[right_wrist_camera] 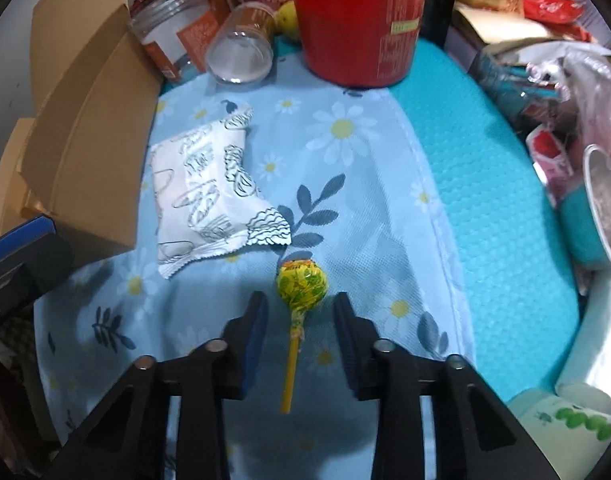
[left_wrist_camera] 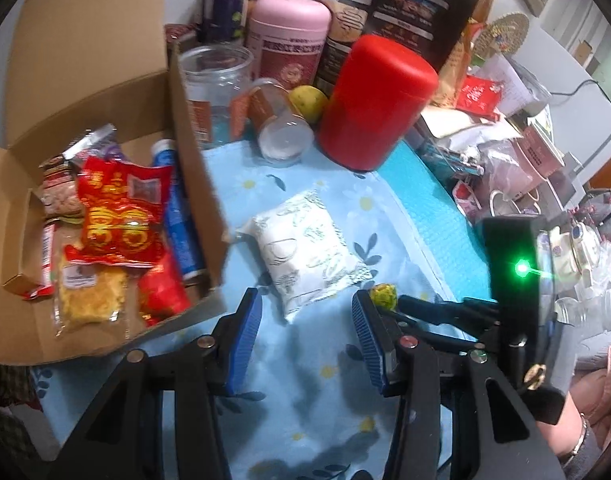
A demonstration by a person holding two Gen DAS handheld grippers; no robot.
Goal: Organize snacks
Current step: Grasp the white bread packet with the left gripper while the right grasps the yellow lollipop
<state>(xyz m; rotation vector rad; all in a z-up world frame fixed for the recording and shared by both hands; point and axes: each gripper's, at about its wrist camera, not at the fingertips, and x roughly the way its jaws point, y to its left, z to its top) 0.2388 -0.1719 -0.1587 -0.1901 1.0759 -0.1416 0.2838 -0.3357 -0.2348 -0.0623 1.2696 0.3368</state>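
1. Your right gripper (right_wrist_camera: 299, 316) stood straight over the lollipop (right_wrist_camera: 301, 280). The stick ran back between the two fingers toward you, and the yellow-green head lay just beyond the fingertips.
2. The lollipop's long axis lined up with the way the gripper pointed, so the jaws would have met across the thin stick rather than along it.
3. Those jaws stood at a narrow gap with the stick between them, and the pads were not pressing on it; the lollipop lay flat on the floral cloth (right_wrist_camera: 345, 140).
4. Your left gripper (left_wrist_camera: 307, 320) was at a moderate gap and held nothing. The white patterned packet (left_wrist_camera: 305, 252) lay just ahead of its fingertips.
5. The right hand was plainly nearer the lollipop and the left nearer the packet and the cardboard box (left_wrist_camera: 193, 152), which sat on the left with snacks already inside.
6. Writing: the red packet in the box (left_wrist_camera: 121, 212) bore gold characters, too blurred to read. The red canister (right_wrist_camera: 361, 20) showed small printed text that I could not make out. No brand was legible on the lollipop wrapper.
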